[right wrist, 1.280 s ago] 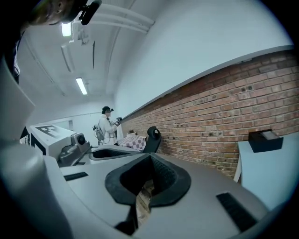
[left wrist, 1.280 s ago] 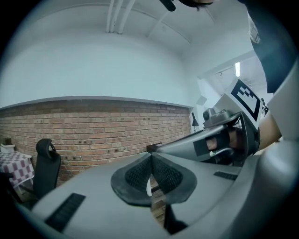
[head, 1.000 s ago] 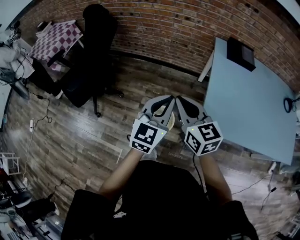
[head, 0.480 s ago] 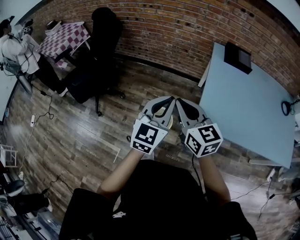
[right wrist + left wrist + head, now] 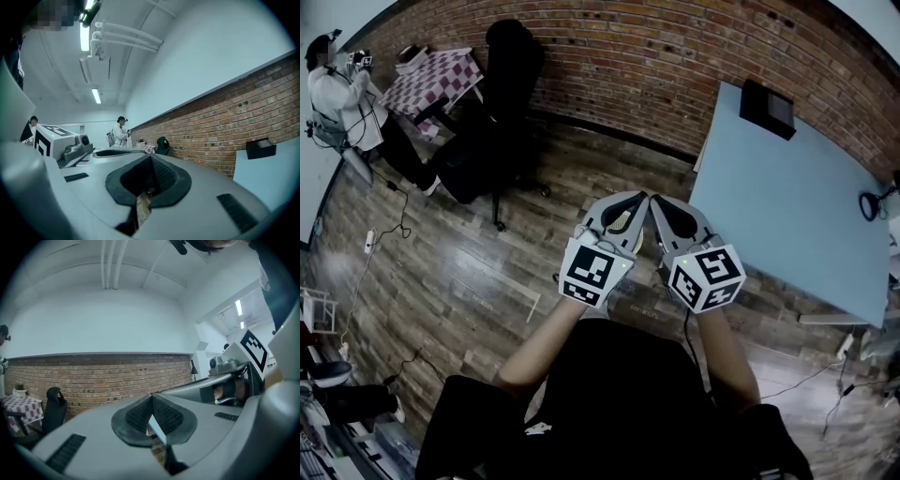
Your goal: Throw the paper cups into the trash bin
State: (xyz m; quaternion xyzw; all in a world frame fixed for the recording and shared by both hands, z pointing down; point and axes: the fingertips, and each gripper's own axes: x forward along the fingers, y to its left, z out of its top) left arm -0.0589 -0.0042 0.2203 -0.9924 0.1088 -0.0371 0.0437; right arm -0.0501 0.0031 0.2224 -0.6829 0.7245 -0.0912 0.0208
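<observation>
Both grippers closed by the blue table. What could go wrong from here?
1. The left gripper and right gripper are shut on nothing, with no cup or bin in view: nothing to throw.
2. Their tips almost touch and may knock together.
3. The table corner sits close beside the right gripper: possible bump.

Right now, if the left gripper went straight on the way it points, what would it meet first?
Most likely the brick wall: the left gripper, jaws shut, points level at it. The blue table lies lower and to the right; depth is unclear.
</observation>
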